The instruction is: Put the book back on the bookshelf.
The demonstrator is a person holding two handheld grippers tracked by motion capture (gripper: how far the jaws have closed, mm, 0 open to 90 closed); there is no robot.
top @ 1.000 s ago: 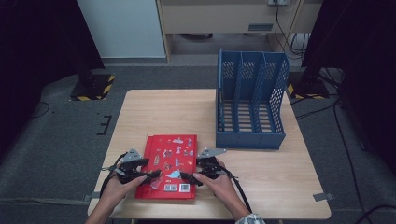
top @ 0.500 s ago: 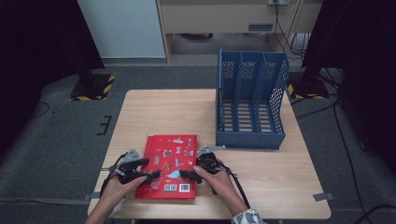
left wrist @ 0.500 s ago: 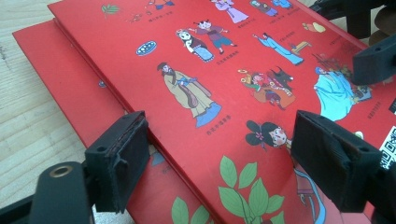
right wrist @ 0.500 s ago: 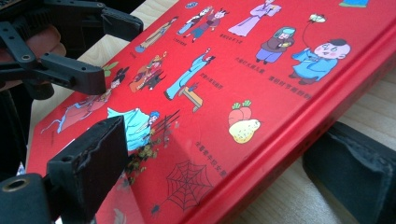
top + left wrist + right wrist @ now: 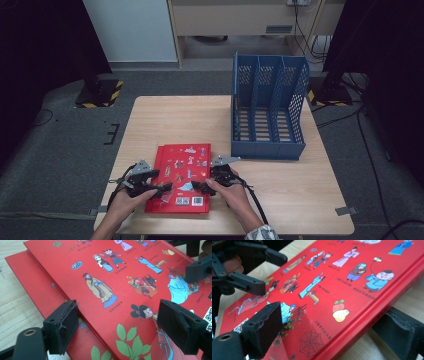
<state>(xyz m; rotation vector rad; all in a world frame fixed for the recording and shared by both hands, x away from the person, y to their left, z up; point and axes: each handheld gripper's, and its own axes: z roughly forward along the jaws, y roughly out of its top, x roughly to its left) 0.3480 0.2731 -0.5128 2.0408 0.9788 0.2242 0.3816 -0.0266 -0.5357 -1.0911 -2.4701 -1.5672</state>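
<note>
A red picture book (image 5: 182, 175) lies flat near the table's front edge, with a second red layer (image 5: 32, 287) showing under its left side. My left gripper (image 5: 167, 189) is open at the book's left edge. In the left gripper view its jaws (image 5: 120, 325) stand wide apart over the cover (image 5: 112, 277). My right gripper (image 5: 197, 187) is at the book's right edge. One of its jaws hovers over the cover (image 5: 352, 277) and the other lies under the edge, so the edge sits between the right gripper's (image 5: 334, 327) jaws, which have just been closing. I see no pad pressing.
A blue three-slot file rack (image 5: 267, 145) stands upright at the table's back right, its open side toward me. Bare wooden table (image 5: 175, 120) lies behind the book and left of the rack. The front edge is just under my hands.
Both hands stay at the book's two side edges and the book has not shifted. Nothing else has visibly moved.
</note>
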